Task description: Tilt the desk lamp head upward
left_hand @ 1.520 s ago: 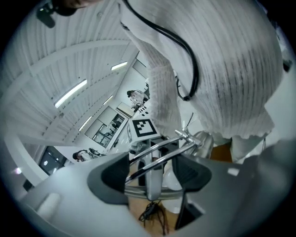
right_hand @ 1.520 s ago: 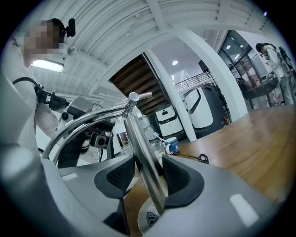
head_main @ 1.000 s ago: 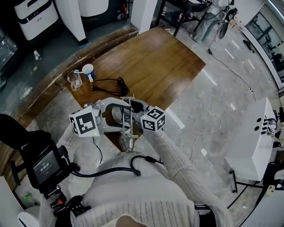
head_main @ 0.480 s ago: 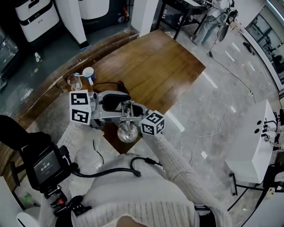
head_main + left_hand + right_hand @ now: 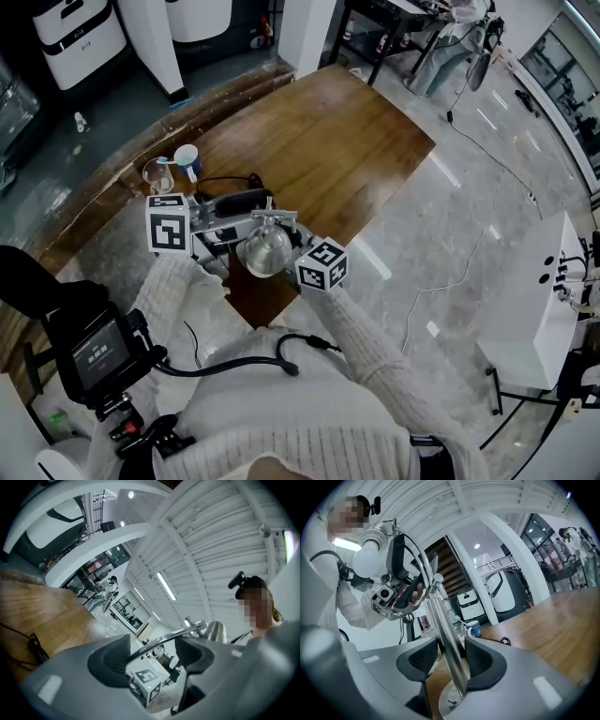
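A metal desk lamp stands at the near edge of the wooden table (image 5: 319, 131). Its cone head (image 5: 265, 251) is turned up, with its open mouth facing me. My right gripper (image 5: 292, 255) is closed around the upright lamp pole (image 5: 446, 648), and its pads (image 5: 480, 660) hug the pole just above the round base. My left gripper (image 5: 246, 204) reaches in from the left at the lamp's top. The thin lamp arm (image 5: 161, 643) crosses between its spread jaws, beside the head (image 5: 216, 632). Whether those pads press on the arm is unclear.
A clear glass (image 5: 157, 172) and a blue-and-white mug (image 5: 187, 156) stand at the table's left corner. A black cable (image 5: 230, 178) is coiled behind the lamp. The table's edge runs just under the lamp, with marble floor to the right and white machines (image 5: 75, 33) beyond the table.
My left gripper has rolled over and moved up and away from me. The lamp head has swung from pointing down to facing up. The right gripper has stayed on the pole.
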Available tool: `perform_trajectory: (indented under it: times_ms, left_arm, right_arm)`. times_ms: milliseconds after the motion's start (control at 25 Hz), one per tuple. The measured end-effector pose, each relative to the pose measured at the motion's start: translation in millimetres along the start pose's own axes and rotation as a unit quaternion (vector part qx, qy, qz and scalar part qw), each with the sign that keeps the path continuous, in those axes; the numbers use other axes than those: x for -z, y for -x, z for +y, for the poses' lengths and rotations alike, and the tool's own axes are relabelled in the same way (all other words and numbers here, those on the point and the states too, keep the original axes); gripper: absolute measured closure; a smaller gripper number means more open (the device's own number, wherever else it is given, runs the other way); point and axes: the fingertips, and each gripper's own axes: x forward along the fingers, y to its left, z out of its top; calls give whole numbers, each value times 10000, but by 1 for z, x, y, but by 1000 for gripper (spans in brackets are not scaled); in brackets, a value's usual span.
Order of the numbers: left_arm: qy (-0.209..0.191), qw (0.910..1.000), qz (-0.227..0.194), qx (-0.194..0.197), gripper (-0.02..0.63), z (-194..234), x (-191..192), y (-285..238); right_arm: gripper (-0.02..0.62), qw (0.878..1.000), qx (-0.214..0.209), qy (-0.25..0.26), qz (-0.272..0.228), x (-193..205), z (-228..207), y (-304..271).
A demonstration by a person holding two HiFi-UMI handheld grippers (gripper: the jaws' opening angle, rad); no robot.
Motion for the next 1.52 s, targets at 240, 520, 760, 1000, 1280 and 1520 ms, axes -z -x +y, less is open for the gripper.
perform_trajectory:
  times_ms: [240, 520, 760, 1000, 1280, 1520]
  left_arm:
    - [547, 9975, -367, -252, 305, 8, -6, -1]
    - [606, 9959, -566, -358, 305, 12, -8, -1]
    - [502, 9960, -655, -344, 305, 10, -8, -1]
    - [241, 9960, -782, -370, 316, 15, -9, 3]
    - [-70, 9953, -929, -252, 298, 6, -5, 16]
    - [-791, 9874, -1039, -890, 307, -16, 16, 39]
  right_arm:
    - [428, 10000, -19, -75, -55, 0, 0, 2]
    - [428, 10000, -12, -8, -19, 1, -1, 3]
    - [426, 10000, -32, 36, 49, 1, -3, 2]
    - [426, 9995, -167, 137, 231, 2, -5, -1]
    - [423, 9990, -182, 252, 315, 3, -5, -1]
    - [351, 9982, -242, 434, 339, -2, 11, 21]
